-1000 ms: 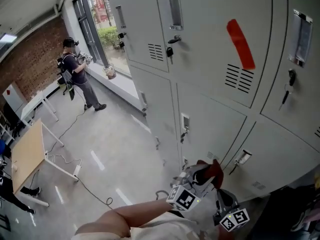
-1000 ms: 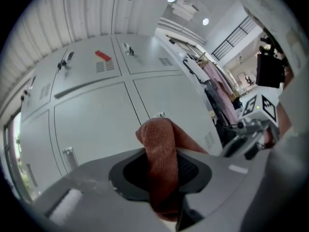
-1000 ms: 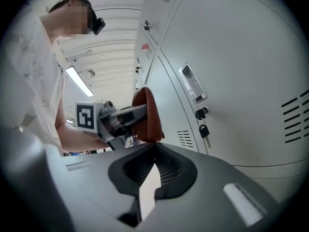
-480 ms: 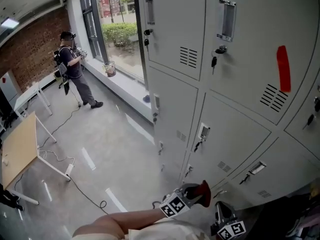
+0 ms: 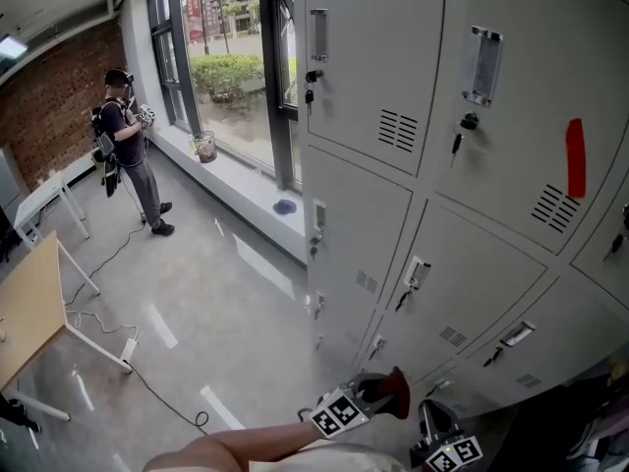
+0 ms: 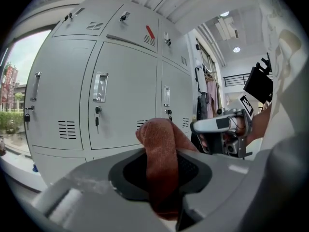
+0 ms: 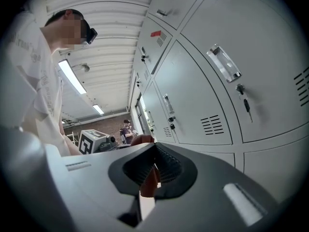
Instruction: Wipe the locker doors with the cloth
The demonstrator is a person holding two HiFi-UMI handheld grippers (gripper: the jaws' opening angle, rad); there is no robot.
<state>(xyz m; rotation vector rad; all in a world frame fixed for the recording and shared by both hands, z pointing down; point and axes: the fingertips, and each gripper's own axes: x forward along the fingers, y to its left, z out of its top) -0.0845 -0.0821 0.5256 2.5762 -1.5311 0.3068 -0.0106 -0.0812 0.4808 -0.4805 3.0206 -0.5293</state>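
Note:
Grey locker doors [image 5: 472, 254] fill the right of the head view; one upper door bears a red strip [image 5: 576, 158]. At the bottom edge my left gripper [image 5: 378, 393] is shut on a rust-red cloth [image 5: 397, 389], short of the lowest doors. In the left gripper view the cloth [image 6: 161, 163] stands folded up out of the jaws, with the lockers [image 6: 120, 95] behind it. My right gripper [image 5: 432, 423] hangs just right of the left one, apart from the cloth. Its jaws [image 7: 153, 170] look closed with nothing held; the cloth [image 7: 142, 139] shows beyond them.
A person [image 5: 126, 146] stands at the far left by the tall windows [image 5: 226, 57]. A wooden table [image 5: 25, 313] and a cable [image 5: 147, 382] lie on the glossy floor. Clothes [image 6: 203, 95] hang beyond the lockers' right end.
The head view has swung left, so the lockers and the red strip slid right in the frame. Both grippers sit slightly lower, the left still holding the cloth.

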